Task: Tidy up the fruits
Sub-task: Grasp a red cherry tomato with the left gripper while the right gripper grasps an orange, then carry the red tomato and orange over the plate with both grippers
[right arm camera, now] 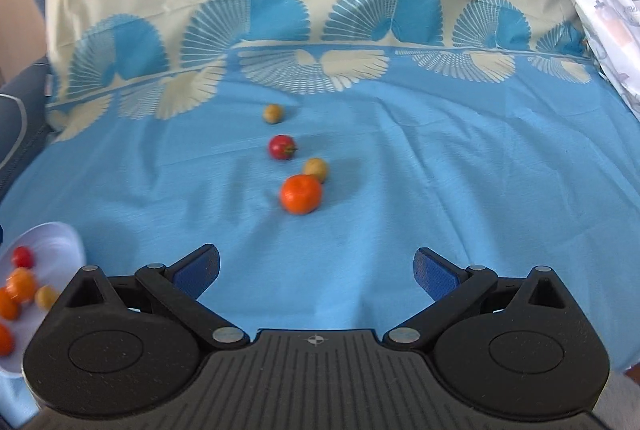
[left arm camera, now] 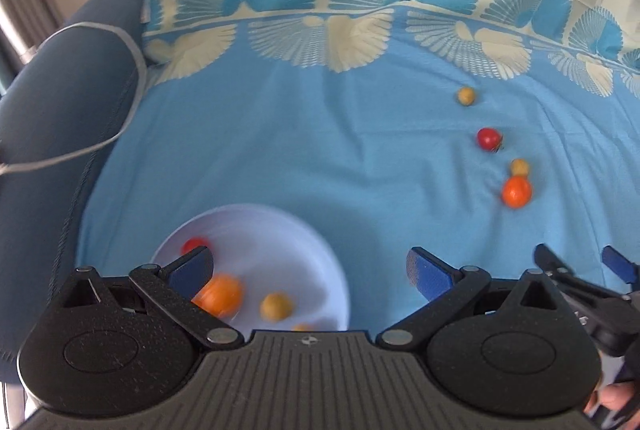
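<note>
Fruit (right arm camera: 301,194) lies in a loose row on the blue cloth (right arm camera: 440,189), some already in the plate (left arm camera: 280,230). Both claws, left claw (left arm camera: 312,270) and right claw (right arm camera: 316,268), gape wide, empty; a careless nudge could roll the orange away.

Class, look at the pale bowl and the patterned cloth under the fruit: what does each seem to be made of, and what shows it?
Bowl: probably plastic or melamine; pale lavender, smooth, thin-rimmed, with a soft sheen. Blur leaves it open.
Cloth: woven fabric, matte blue with printed cream fans; it shows creases and soft wrinkles around the loose orange fruit.
</note>
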`<state>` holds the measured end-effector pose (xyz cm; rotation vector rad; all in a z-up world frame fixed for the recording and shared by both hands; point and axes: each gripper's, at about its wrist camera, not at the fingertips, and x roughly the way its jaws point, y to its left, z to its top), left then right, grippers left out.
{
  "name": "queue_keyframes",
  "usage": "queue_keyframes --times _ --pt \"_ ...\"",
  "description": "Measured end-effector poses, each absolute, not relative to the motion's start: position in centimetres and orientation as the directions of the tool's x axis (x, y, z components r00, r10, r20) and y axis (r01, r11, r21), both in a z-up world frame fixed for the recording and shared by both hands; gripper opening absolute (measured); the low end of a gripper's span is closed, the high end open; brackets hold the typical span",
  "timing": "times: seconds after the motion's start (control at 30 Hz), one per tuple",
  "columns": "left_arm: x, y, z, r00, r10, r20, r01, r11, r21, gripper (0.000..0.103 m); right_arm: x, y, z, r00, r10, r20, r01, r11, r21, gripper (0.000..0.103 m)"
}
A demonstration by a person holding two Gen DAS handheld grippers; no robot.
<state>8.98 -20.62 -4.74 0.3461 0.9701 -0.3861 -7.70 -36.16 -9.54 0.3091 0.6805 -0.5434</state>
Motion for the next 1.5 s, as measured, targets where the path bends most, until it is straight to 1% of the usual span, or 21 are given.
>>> queue_keyframes --times 0.13,0.2,0.23,0.3,0.33,0.37,0.4,0.43,0.53,0.63,0.67,0.73,0.8,0.87,0.9,0.93,1.03,1.2,1.33,1.5 --pt "12.6 -26.5 -6.9 0.473 -0.213 -0.855 0.52 0.851 0.076 0.103 -3.5 -38.7 -12.5 0.634 -0.386 -0.67 0.56 0.826 0.054 0.102" --pt "14.2 -29.6 -8.2 0.465 -0.217 -0.858 0.54 0.838 0.081 0.103 -1.4 -39.7 -13.8 0.632 -0.389 -0.67 0.553 0.832 0.039 0.102" --pt "14.8 -30.9 -8.8 0.46 -0.224 -0.859 0.551 0.831 0.079 0.103 -0.5 -40.0 -14.4 0.639 -0.381 -0.668 0.542 0.84 0.039 0.098" --pt "15.9 -33.4 -9.9 0.447 -0.232 -0.864 0.57 0.818 0.075 0.103 0.9 -40.5 -15.3 0.649 -0.368 -0.666 0.515 0.857 0.029 0.084" --pt "16.3 -34.5 -10.4 0.436 -0.248 -0.865 0.585 0.809 0.063 0.103 1.2 -40.6 -15.6 0.654 -0.361 -0.665 0.503 0.864 0.025 0.066" --pt "16.6 -35.5 -10.8 0.426 -0.265 -0.865 0.602 0.797 0.052 0.103 1.3 -40.7 -15.8 0.66 -0.362 -0.658 0.498 0.867 0.023 0.056" --pt "16.8 -36.5 -11.3 0.418 -0.275 -0.865 0.616 0.786 0.048 0.103 1.1 -40.7 -15.8 0.668 -0.369 -0.646 0.497 0.868 0.018 0.049" --pt "16.9 -37.5 -11.7 0.411 -0.287 -0.865 0.631 0.774 0.043 0.103 0.8 -40.8 -15.8 0.671 -0.37 -0.642 0.493 0.87 0.014 0.04" --pt "17.3 -40.4 -13.6 0.383 -0.3 -0.874 0.664 0.747 0.035 0.103 -0.7 -42.5 -15.4 0.627 -0.438 -0.644 0.575 0.818 0.003 0.039" --pt "17.6 -42.4 -15.8 0.37 -0.279 -0.886 0.674 0.737 0.049 0.103 -1.7 -45.6 -15.5 0.567 -0.515 -0.643 0.658 0.753 -0.022 0.04" --pt "17.7 -43.0 -16.7 0.361 -0.269 -0.893 0.678 0.733 0.054 0.103 -2.0 -46.6 -15.7 0.55 -0.524 -0.65 0.681 0.732 -0.013 0.04" --pt "18.0 -43.7 -18.2 0.327 -0.256 -0.91 0.693 0.72 0.047 0.103 -2.5 -48.0 -16.0 0.56 -0.509 -0.654 0.705 0.708 0.052 0.04" --pt "18.2 -43.8 -18.8 0.334 -0.267 -0.904 0.678 0.735 0.033 0.103 -2.3 -47.9 -16.2 0.555 -0.52 -0.649 0.708 0.705 0.04 0.041" --pt "18.1 -43.4 -18.4 0.35 -0.302 -0.887 0.662 0.75 0.006 0.091 -2.1 -47.6 -16.4 0.553 -0.533 -0.641 0.703 0.711 0.015 0.041" --pt "17.9 -43.2 -18.0 0.36 -0.318 -0.877 0.666 0.746 0.004 0.068 -2.1 -47.8 -16.5 0.553 -0.533 -0.64 0.704 0.71 0.016 0.041" --pt "17.6 -43.3 -17.5 0.361 -0.329 -0.873 0.688 0.726 0.01 0.035 -2.1 -47.8 -16.5 0.554 -0.532 -0.641 0.705 0.709 0.021 0.04" --pt "17.2 -43.0 -16.5 0.348 -0.316 -0.883 0.697 0.717 0.018 0.036 -2.3 -47.6 -16.3 0.555 -0.534 -0.638 0.707 0.706 0.024 0.04" --pt "15.1 -40.4 -13.8 0.399 -0.254 -0.881 0.672 0.735 0.092 0.036 -2.8 -47.6 -15.4 0.568 -0.545 -0.617 0.716 0.697 0.042 0.04" --pt "12.7 -36.1 -10.8 0.407 -0.212 -0.889 0.639 0.761 0.111 0.036 -3.9 -46.8 -13.2 0.594 -0.522 -0.613 0.705 0.705 0.083 0.04" --pt "9.4 -29.6 -7.1 0.413 -0.192 -0.89 0.608 0.786 0.112 0.036 -6.7 -44.1 -9.4 0.662 -0.436 -0.61 0.645 0.746 0.166 0.04"
